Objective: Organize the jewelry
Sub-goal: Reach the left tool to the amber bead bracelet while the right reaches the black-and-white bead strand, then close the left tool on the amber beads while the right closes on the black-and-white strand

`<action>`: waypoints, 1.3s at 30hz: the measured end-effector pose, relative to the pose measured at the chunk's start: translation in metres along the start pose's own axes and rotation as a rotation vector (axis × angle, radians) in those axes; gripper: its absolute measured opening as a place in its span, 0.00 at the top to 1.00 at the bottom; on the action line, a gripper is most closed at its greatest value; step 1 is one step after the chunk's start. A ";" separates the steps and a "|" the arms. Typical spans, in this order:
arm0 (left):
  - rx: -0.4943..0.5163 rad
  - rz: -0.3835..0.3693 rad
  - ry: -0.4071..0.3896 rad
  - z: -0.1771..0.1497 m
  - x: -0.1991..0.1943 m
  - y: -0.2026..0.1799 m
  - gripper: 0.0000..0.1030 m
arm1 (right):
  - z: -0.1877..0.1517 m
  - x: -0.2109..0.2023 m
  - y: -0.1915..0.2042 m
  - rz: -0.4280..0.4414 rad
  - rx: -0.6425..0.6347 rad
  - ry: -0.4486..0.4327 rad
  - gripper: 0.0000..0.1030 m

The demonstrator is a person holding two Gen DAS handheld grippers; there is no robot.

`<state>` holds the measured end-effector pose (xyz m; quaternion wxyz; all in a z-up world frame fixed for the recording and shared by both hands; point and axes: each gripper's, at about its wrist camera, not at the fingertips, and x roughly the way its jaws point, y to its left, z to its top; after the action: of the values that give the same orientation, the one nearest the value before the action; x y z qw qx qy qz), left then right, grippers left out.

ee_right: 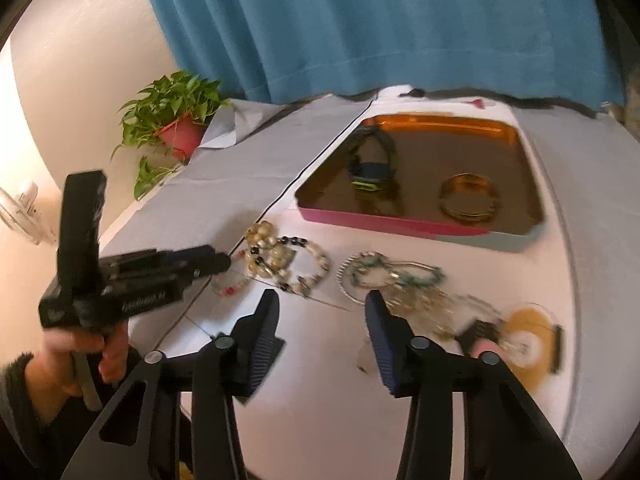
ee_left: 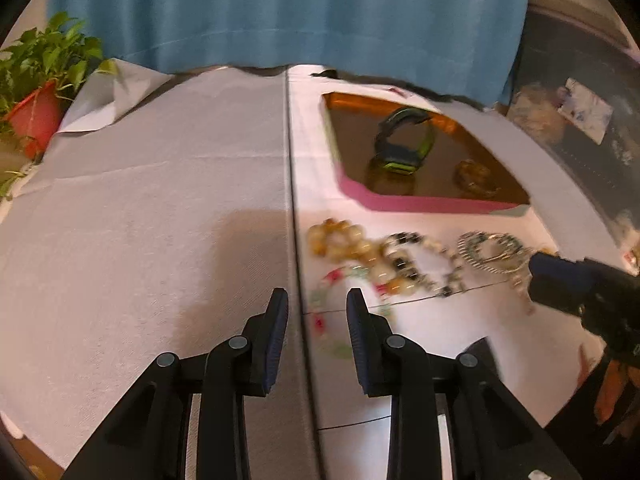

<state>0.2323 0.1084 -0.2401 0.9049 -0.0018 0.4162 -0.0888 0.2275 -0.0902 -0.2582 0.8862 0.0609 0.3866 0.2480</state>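
A pink-walled tray [ee_left: 416,201] [ee_right: 384,222] with a brown floor holds a black and green watch [ee_left: 402,146] [ee_right: 372,164] and gold bangles [ee_left: 474,179] [ee_right: 470,198]. In front of it on the white cloth lie an amber bead bracelet [ee_left: 340,240] [ee_right: 264,240], a black and white bead strand [ee_left: 416,264] [ee_right: 308,264], a thin green and red bracelet [ee_left: 340,280] [ee_right: 230,284] and a silver wire bracelet [ee_left: 492,250] [ee_right: 380,276]. My left gripper [ee_left: 318,300] [ee_right: 218,262] is open over the thin bracelet. My right gripper [ee_right: 322,304] is open, near the silver bracelet.
A potted plant in a red pot [ee_left: 36,116] [ee_right: 180,132] stands at the far left. A blue curtain [ee_left: 288,12] hangs behind the table. More chains and a round tan piece [ee_right: 528,340] lie at the right. The table edge [ee_right: 576,320] curves close on the right.
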 end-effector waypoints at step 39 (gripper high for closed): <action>-0.121 -0.154 0.018 0.018 -0.004 0.001 0.26 | -0.028 0.021 0.025 -0.105 -0.052 0.121 0.91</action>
<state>0.2432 0.1085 -0.2253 0.8898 -0.0877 0.4278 -0.1329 0.2095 -0.0605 -0.2844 0.8742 0.0021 0.4356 0.2143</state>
